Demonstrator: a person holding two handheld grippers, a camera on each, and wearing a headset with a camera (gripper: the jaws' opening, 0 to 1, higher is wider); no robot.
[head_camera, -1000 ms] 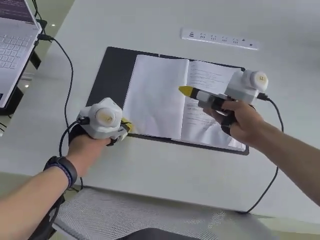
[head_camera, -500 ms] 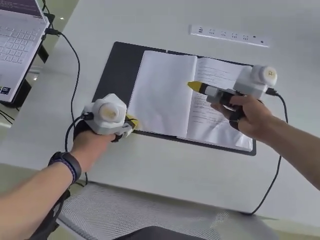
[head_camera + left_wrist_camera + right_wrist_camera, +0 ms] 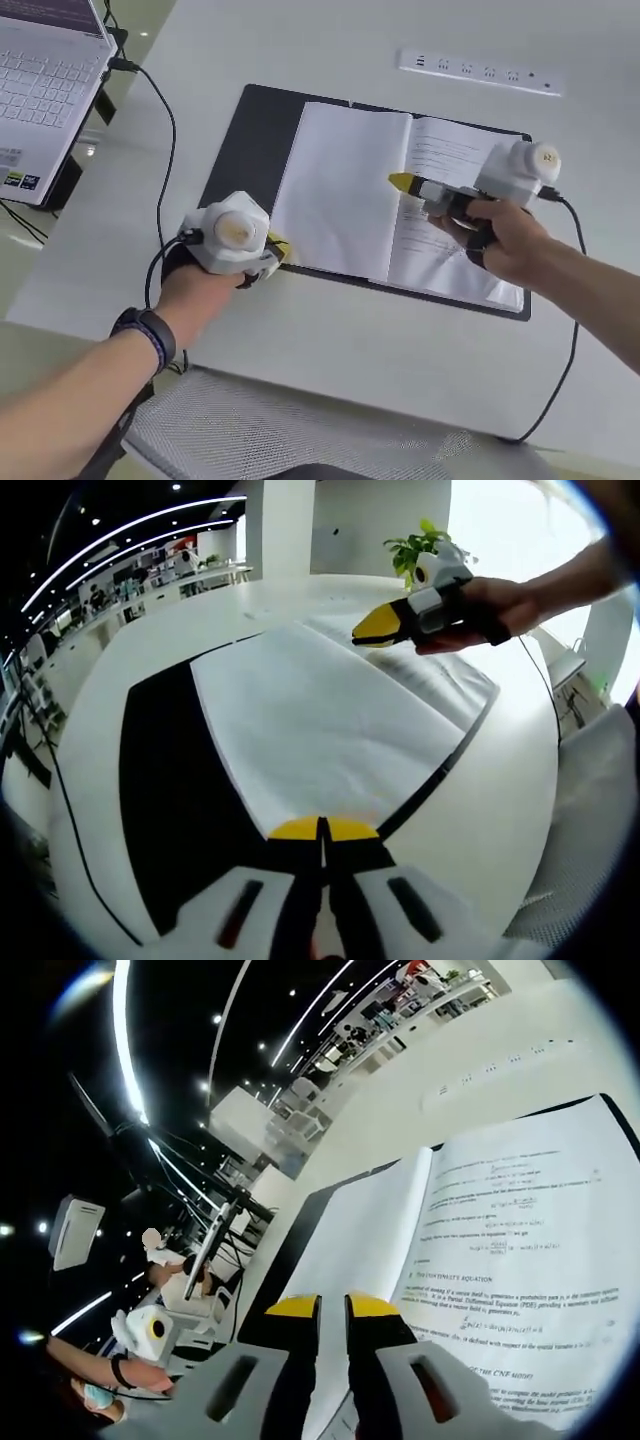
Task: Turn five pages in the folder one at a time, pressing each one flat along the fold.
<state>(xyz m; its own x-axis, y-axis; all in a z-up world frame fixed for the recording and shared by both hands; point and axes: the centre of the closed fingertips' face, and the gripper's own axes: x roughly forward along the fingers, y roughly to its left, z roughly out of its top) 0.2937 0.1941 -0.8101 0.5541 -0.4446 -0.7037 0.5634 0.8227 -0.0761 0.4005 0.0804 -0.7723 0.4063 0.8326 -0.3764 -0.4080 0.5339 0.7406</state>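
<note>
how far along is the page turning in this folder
Done: at least one blank page lies turned and flat on the left of the folder. In hand: the right tool is at the fold, the left tool at that page's near corner. How many of five remain, the pictures don't show.

Your white tabletop [image 3: 350, 330] carries a power strip [image 3: 482, 72]; well left of that strip sits an open silver laptop [image 3: 45, 80].

No visible change: left gripper [image 3: 280, 248], right gripper [image 3: 400, 182], folder [image 3: 250, 140] unmoved.
</note>
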